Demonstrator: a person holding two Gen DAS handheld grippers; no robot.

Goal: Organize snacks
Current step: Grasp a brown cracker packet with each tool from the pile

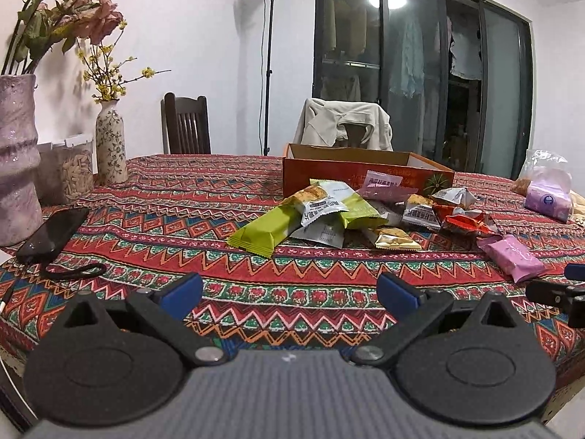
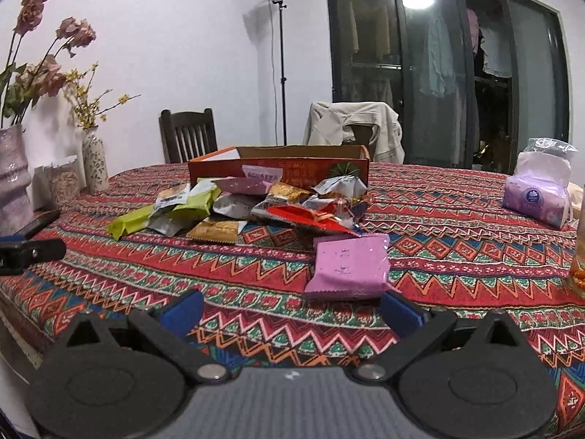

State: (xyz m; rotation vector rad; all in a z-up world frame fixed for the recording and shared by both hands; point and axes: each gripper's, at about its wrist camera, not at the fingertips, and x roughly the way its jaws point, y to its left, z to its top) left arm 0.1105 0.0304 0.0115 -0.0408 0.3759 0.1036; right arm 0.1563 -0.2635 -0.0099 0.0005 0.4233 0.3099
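Observation:
A heap of wrapped snacks lies on the patterned tablecloth in front of an open orange cardboard box. A long green packet sticks out at the heap's near left. A pink packet lies apart, nearest me, just ahead of my right gripper, which is open and holds nothing. My left gripper is open too, short of the heap, with bare cloth between its blue pads. In the right wrist view the heap and the box sit ahead and to the left.
Two vases of flowers and a clear jar stand at the left edge, with a black phone beside them. A tissue pack in a plastic bag sits far right, a glass at the right edge. Chairs stand behind the table.

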